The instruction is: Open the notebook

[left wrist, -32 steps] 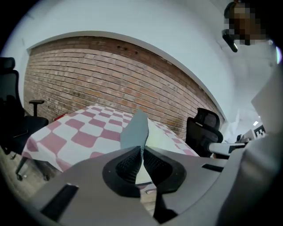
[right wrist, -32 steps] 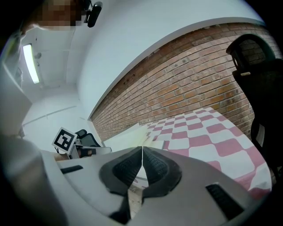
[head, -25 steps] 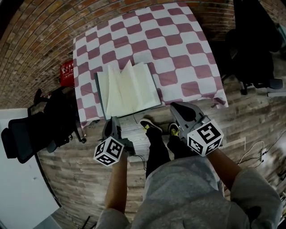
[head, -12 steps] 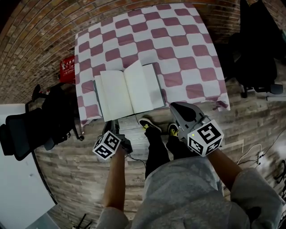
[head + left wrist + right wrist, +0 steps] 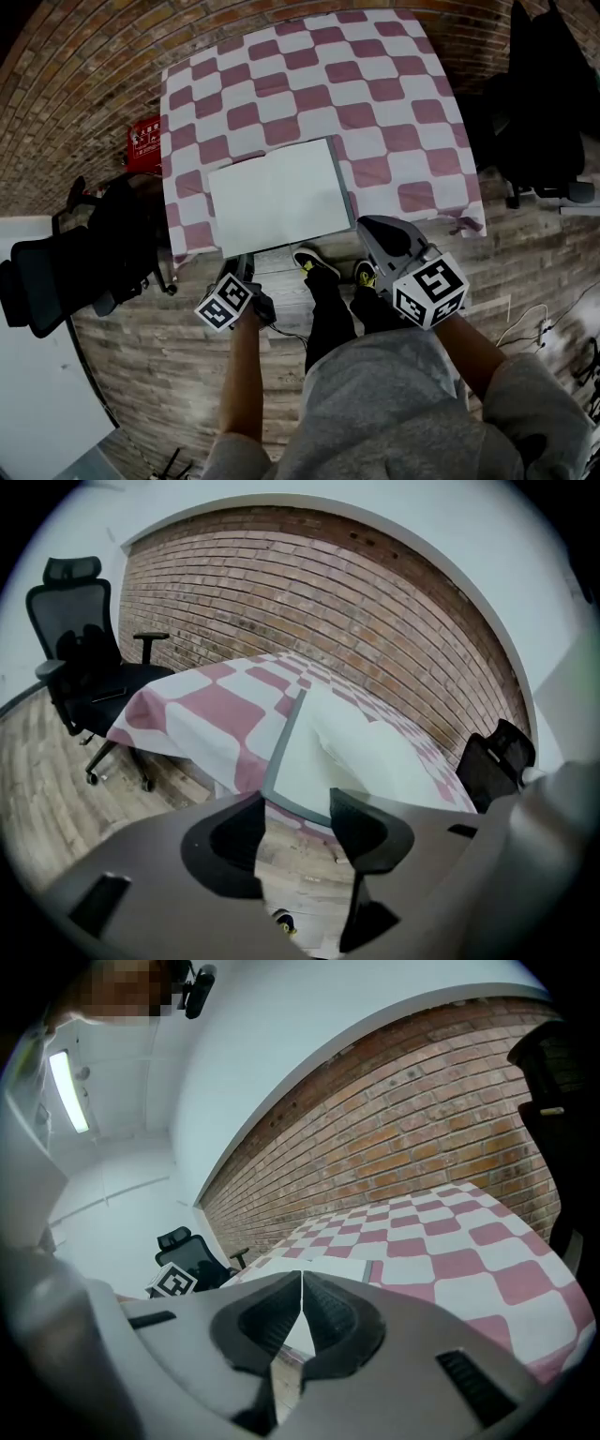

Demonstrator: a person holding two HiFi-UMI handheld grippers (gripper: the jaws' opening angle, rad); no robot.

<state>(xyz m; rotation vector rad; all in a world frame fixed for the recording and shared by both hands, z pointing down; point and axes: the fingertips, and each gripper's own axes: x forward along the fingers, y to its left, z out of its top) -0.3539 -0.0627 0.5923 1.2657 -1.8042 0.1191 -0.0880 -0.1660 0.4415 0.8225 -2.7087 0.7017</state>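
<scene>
The notebook lies open and flat on the pink-and-white checked tablecloth, white pages up, near the table's front edge. My left gripper hangs just below that edge, in front of the notebook's left corner. Its jaws have just been opening and stand apart with nothing between them. In the left gripper view the notebook shows beyond the left gripper, with floor visible through the gap. My right gripper sits at the notebook's front right corner, shut and empty. The right gripper view shows the right gripper below the notebook.
A black office chair stands on the wooden floor at the left. Another dark chair is right of the table. A red object sits by the brick wall. The person's shoes are under the table's front edge.
The notebook's raised, fanned pages have fallen flat into an open spread. The left gripper has drawn back and down from the table edge and its jaws have parted. The right gripper has kept still.
</scene>
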